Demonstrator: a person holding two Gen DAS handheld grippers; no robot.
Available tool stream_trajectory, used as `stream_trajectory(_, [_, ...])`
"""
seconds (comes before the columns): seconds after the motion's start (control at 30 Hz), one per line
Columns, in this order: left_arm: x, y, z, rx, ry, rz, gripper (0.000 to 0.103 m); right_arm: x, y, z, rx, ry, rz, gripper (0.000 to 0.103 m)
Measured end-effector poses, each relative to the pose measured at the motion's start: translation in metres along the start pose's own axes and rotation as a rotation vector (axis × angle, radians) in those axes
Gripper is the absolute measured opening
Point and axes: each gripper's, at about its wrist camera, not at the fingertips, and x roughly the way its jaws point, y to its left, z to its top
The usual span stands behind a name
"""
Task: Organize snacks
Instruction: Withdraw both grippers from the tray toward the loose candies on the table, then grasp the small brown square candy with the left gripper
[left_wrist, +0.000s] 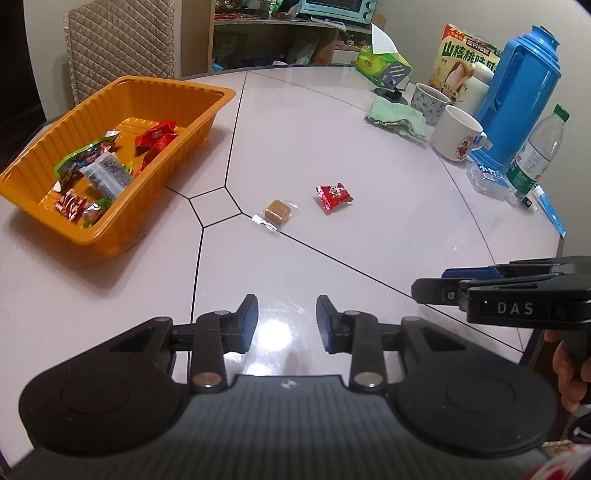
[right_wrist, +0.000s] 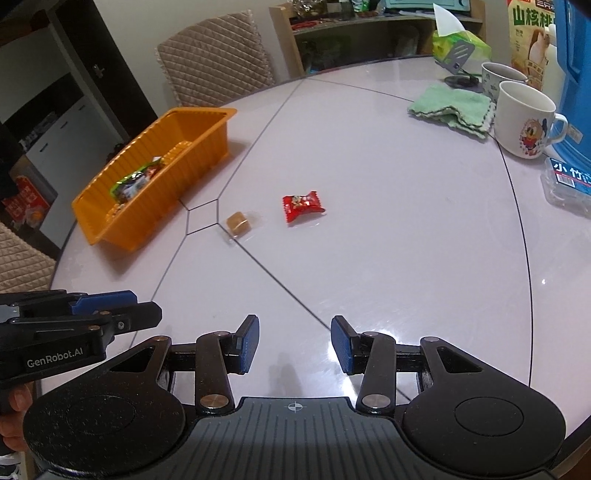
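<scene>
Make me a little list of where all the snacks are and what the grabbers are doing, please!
tray: orange tray at the table's left, several wrapped snacks inside
loose snacks: brown candy in clear wrapper; red candy beside it, apart
left hand-held gripper: open, empty, above the table
right hand-held gripper: open, empty
table: mugs, cloth, blue jug along the right edge

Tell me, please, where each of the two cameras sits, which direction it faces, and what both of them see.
Left wrist: sits on the left gripper, looks forward and down over the table; right gripper and a hand show at right.
Right wrist: sits on the right gripper, facing likewise; left gripper at left.
Shared: orange tray, red candy, brown candy, cartoon mug.
</scene>
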Motion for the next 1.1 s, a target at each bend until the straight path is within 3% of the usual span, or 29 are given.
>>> stream_trajectory(0.27, [0.026,0.002,0.020,0.060,-0.012,0.019,0.031,0.013,-0.011,0.010,0.023,-0.004,-0.059,0.045])
stream_trajectory(0.5, [0.052,0.004,0.037,0.104,-0.015,0.018,0.031,0.020,-0.021,0.018,0.054,-0.022,-0.094,0.058])
stream_trajectory(1.1, [0.101,0.004,0.065,0.181,-0.006,0.019,0.031,0.035,-0.037,0.029,0.113,-0.014,-0.121,0.060])
